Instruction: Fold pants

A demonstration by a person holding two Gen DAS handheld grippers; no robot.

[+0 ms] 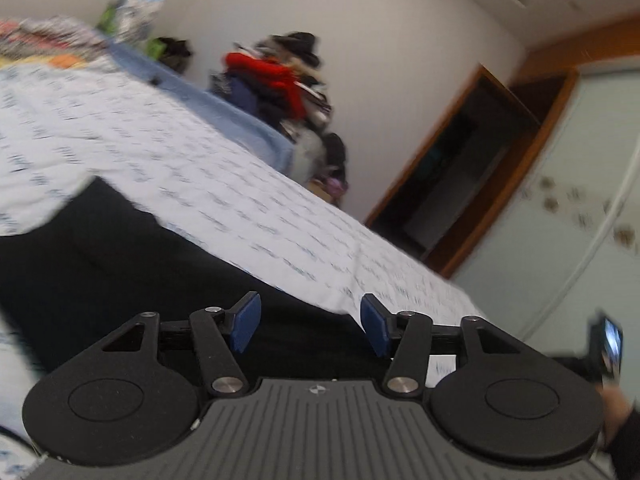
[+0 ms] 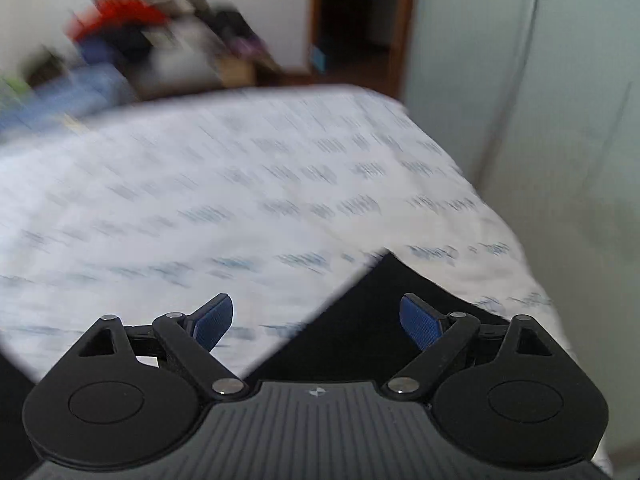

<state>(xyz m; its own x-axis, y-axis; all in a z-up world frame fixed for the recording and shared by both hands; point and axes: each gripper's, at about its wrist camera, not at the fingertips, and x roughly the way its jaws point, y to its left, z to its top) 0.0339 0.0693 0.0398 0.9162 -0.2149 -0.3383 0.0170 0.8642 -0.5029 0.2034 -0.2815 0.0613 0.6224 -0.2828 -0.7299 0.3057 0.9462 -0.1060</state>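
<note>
Black pants (image 1: 120, 264) lie flat on a bed with a white patterned sheet (image 1: 200, 168). In the left wrist view they stretch from the left edge down under my left gripper (image 1: 310, 326), which is open and empty just above the fabric. In the right wrist view a corner of the pants (image 2: 360, 320) lies below my right gripper (image 2: 316, 322), which is open wide and empty, over that corner and the sheet (image 2: 240, 200). Both views are motion-blurred.
A pile of clothes with a red item (image 1: 272, 76) stands beyond the bed's far side. A wooden doorway (image 1: 460, 176) and pale wardrobe doors (image 1: 580, 200) are to the right. The other hand with its device (image 1: 608, 352) shows at the right edge.
</note>
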